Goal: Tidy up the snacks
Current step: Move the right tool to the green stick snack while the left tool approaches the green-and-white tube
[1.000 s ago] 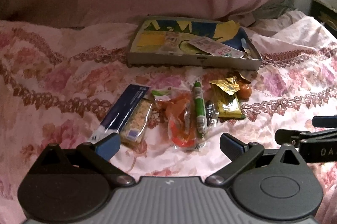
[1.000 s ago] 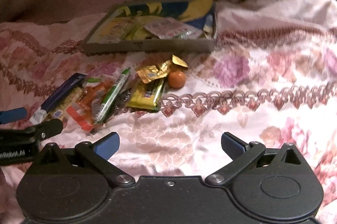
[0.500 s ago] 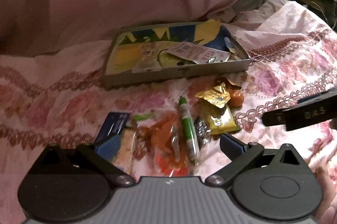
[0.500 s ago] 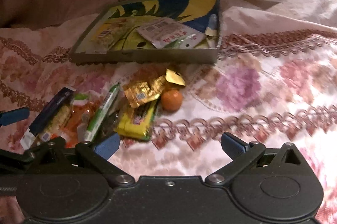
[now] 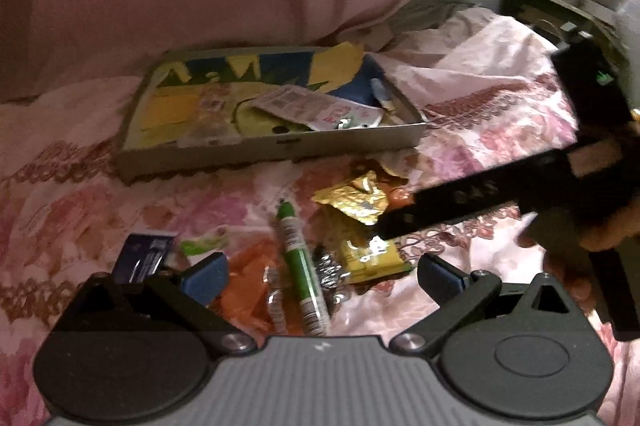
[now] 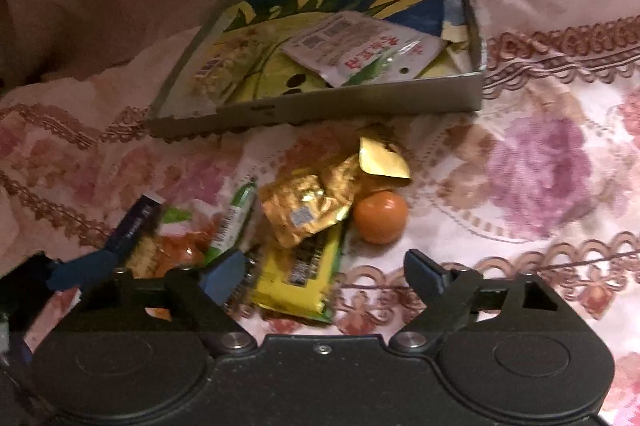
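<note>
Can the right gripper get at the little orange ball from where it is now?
Probably yes. The right gripper is open and holds nothing, and the orange ball lies just ahead on the bedspread. Its right side is clear; only the gold wrapper crowds its left and top.

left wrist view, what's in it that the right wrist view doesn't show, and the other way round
Only the left wrist view shows the hand holding the right gripper and a dark cabinet at the back. Only the right wrist view shows the orange ball whole; the other view mostly hides it. Both show the snack tray, white sachet, gold wrapper, yellow bar, green stick and open left gripper.
</note>
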{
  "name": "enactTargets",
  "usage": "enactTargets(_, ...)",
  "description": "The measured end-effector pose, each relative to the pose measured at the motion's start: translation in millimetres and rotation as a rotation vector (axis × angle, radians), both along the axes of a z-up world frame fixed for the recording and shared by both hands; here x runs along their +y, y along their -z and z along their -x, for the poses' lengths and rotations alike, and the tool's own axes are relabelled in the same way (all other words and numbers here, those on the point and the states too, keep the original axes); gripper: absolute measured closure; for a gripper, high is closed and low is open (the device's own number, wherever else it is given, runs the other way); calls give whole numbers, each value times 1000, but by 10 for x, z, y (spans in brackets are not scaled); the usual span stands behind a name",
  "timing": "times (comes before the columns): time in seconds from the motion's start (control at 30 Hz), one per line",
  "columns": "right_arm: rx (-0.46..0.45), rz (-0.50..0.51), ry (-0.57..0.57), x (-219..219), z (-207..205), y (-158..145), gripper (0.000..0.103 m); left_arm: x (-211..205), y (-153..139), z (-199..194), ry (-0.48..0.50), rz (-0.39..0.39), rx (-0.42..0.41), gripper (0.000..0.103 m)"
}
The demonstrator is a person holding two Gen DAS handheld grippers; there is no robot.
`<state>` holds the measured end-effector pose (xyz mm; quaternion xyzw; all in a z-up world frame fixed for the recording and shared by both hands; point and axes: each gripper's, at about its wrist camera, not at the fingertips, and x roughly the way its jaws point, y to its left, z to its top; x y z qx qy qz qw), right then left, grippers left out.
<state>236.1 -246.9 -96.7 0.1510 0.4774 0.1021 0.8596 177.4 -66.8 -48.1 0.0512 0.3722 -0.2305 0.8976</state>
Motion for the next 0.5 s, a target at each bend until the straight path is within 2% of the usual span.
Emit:
enactTargets(0.03, 1, -5, -4, 21, -25, 14, 24, -28, 9, -8, 9, -4, -4, 4)
enactTargets(0.17, 5, 20, -18, 127, -106, 68, 33, -96, 91, -88, 36, -15, 27, 18)
enactTargets(0.27, 7, 31, -34, 173, -146, 108, 45, -95, 147, -156, 28, -3, 53, 29)
enactTargets(0.5, -7, 68, -50, 294, -255, 171, 47, -42, 241, -308, -10, 18, 120, 55)
